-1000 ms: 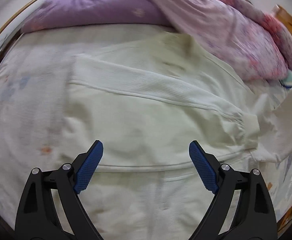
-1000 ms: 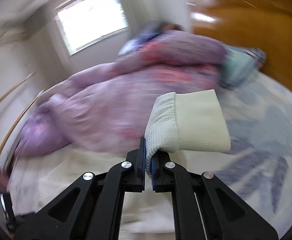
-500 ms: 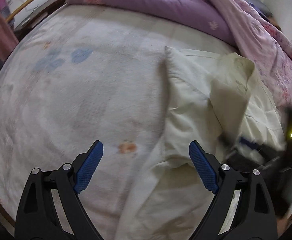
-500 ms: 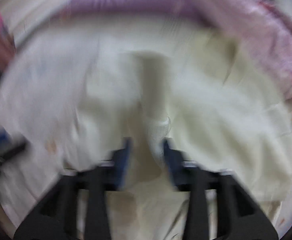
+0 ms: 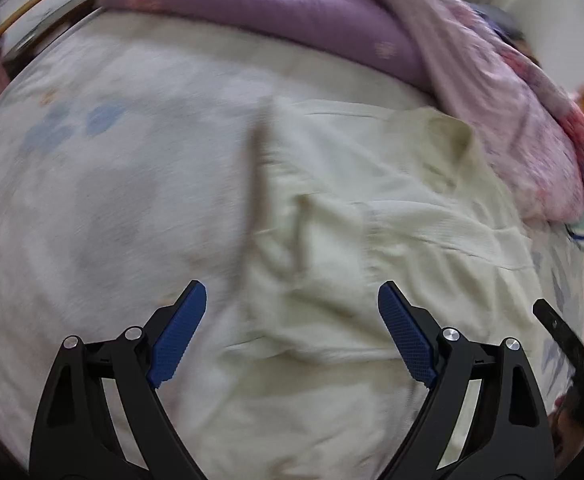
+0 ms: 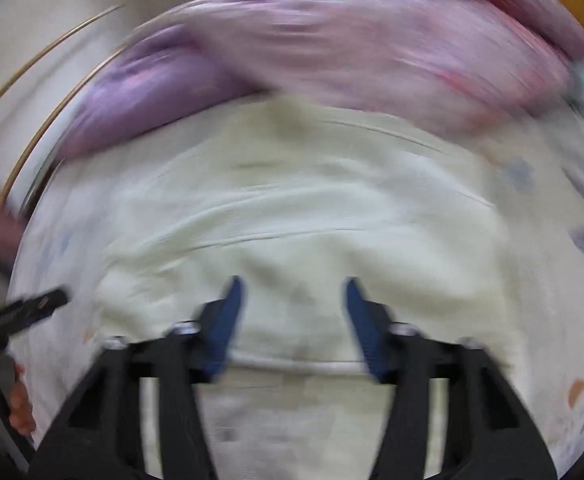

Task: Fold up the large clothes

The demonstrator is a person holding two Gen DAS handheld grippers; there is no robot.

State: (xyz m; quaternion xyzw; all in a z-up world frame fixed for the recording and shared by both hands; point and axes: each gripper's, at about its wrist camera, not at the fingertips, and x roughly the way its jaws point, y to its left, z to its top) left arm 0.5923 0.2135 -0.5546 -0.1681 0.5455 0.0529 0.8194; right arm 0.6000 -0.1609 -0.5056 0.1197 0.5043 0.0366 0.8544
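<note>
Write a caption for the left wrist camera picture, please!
Open left gripper hovers over a cream garment on the bed sheet, purple quilt behind.

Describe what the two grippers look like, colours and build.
Both look alike. The left gripper has two black plastic arms with cut-out openings, silver screw heads at the joints, and blue finger pads with a fine cross-hatch texture. The right gripper shows the same black frame, silver screws and blue pads, though blurred. No cables or sleeves show.
</note>
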